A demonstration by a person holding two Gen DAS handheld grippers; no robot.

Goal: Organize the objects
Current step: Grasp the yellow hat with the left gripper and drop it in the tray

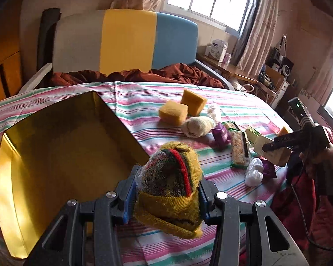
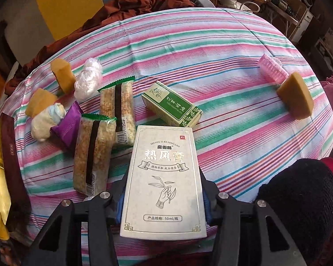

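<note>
A: We log the left gripper (image 1: 166, 201) clamped on the rolled yellow knit sock (image 1: 169, 186), both pads pressed into its sides. The bundle hangs just beside the near right corner of the gold box (image 1: 15, 177), outside its wall and not yet over the opening.

B: Agreed. Our right gripper (image 2: 163, 199) is closed on the white carton (image 2: 164, 181), gripped across its long edges. It sits well right of the gold box, with the two cereal bars (image 2: 93, 153) between them and the green carton (image 2: 173, 106) just beyond its far end.

A: Risks, as we judge them: the sock is soft and held low on the cuff, so the loose top could catch the box wall on the way in and pull the roll apart.

B: The carton is smooth-sided and we hold only its near half; a tilt could let it slide out or pivot. Swinging it toward the gold box may also sweep the cereal bars or the purple packet (image 2: 66, 130).

A: Both loads head for one opening, so the grippers could collide.
</note>
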